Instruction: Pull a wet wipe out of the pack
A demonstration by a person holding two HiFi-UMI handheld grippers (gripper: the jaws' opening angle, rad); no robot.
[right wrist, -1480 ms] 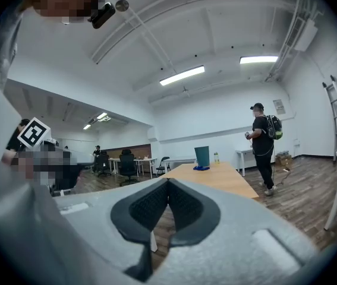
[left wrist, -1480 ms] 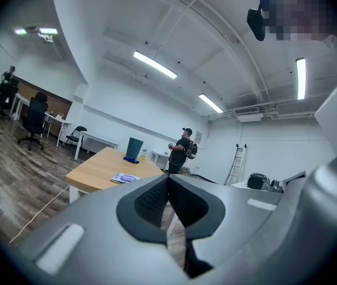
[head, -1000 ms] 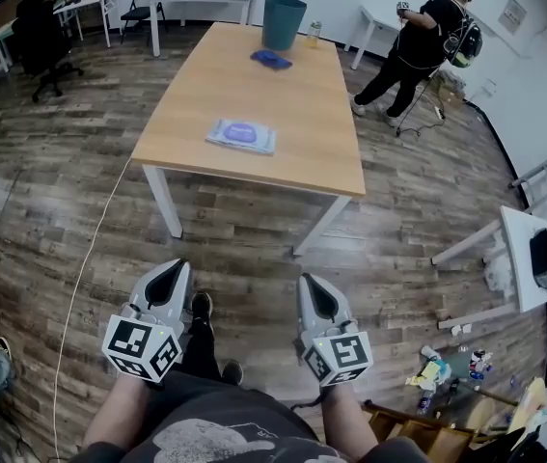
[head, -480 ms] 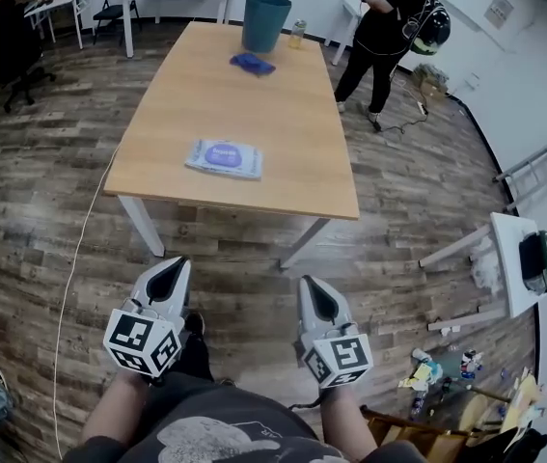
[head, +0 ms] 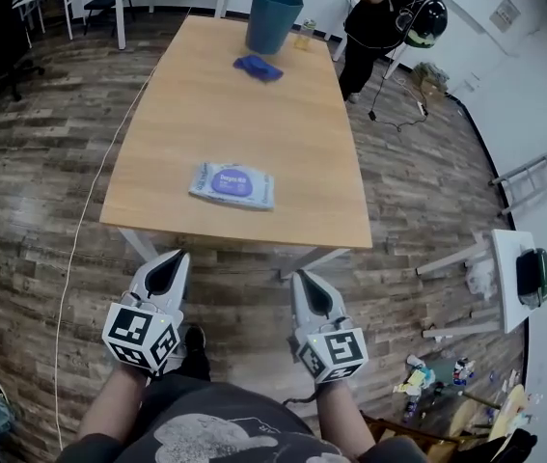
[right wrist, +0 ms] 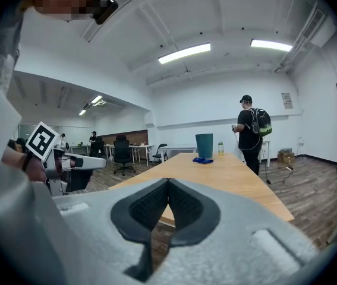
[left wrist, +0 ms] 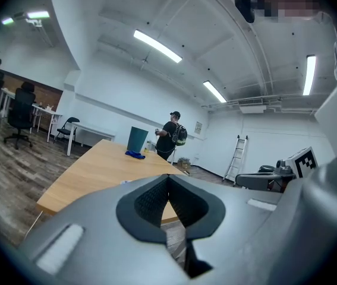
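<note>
Wooden table (head: 205, 95) with the wet wipe pack (head: 233, 184) lying flat on its near half, close to the near edge. A teal bin (head: 274, 19) and a blue cloth (head: 258, 67) sit at the table's far end. The left gripper (head: 175, 258) and right gripper (head: 302, 278) are held short of the table's near edge, each with its jaws closed tip to tip and nothing between them.
</note>
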